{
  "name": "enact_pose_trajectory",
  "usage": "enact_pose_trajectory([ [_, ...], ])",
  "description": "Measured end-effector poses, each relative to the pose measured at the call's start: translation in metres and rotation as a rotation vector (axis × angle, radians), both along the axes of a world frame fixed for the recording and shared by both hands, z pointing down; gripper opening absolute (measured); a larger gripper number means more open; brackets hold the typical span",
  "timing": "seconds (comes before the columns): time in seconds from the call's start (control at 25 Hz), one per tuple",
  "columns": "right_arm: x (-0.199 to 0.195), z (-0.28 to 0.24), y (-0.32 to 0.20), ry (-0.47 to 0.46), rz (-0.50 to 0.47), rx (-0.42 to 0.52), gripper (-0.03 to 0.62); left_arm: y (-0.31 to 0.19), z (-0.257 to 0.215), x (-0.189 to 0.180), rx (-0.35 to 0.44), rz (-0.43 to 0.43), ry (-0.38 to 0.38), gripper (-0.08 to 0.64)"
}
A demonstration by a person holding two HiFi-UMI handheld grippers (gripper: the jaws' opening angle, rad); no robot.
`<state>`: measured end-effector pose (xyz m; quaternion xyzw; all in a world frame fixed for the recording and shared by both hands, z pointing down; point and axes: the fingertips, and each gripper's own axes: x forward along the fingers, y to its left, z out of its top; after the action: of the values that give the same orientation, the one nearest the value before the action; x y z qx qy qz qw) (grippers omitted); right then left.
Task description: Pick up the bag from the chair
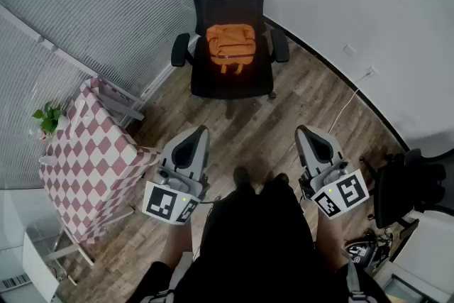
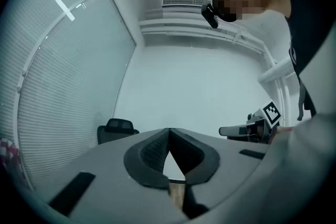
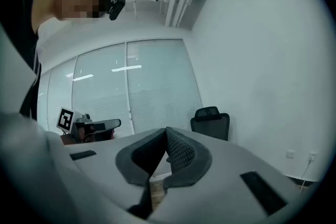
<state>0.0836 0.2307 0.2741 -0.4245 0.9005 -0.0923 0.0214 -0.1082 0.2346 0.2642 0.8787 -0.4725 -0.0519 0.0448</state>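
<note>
- Jaws of the left gripper (image 2: 169, 132) are closed tip to tip, with nothing between them. It is held low at the person's left, pointing level toward the far end of the room.
- The right gripper (image 3: 166, 131) matches it on the other side. Its jaws are also pressed together and empty, and it is level with the left one and well apart from it.
- Both sit over a wood-plank floor (image 1: 284, 110), with the person's dark clothing (image 1: 255, 245) filling the space just behind them.
- A small table (image 1: 92, 160) with a red-and-white checked cloth stands to the left, near the left gripper. A green plant (image 1: 47, 118) is at its far corner.
- At the right edge is a second chair (image 1: 411, 188), dark and partly cut off.
- A white cable (image 1: 347, 106) runs along the floor up to an outlet (image 1: 369, 72) low on the white wall (image 1: 369, 3).
- Farther ahead, between the two grippers' lines, stands a black office chair (image 1: 230, 3) with a mesh back and armrests, facing the person.
- The orange bag (image 1: 231, 47) lies on the chair's seat against the backrest, well apart from both grippers.
- Ribbed blinds (image 1: 92, 3) cover the wall behind and to the left of the chair.
</note>
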Motion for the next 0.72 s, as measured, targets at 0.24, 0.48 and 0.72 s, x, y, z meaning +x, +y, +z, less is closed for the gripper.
enact_pose_trajectory([
  [0.24,-0.004,0.002,-0.003,-0.011,0.019,0.001,0.020,-0.002,0.006,-0.005,-0.009,0.001,-0.013,0.032],
  [0.48,0.002,0.006,-0.011,-0.029,0.070,-0.027,0.020,-0.009,0.013,-0.006,-0.031,-0.001,0.000,0.032],
  [0.72,0.006,0.018,-0.027,-0.014,0.058,-0.065,0.020,-0.024,0.029,0.004,-0.073,0.005,0.007,0.032],
])
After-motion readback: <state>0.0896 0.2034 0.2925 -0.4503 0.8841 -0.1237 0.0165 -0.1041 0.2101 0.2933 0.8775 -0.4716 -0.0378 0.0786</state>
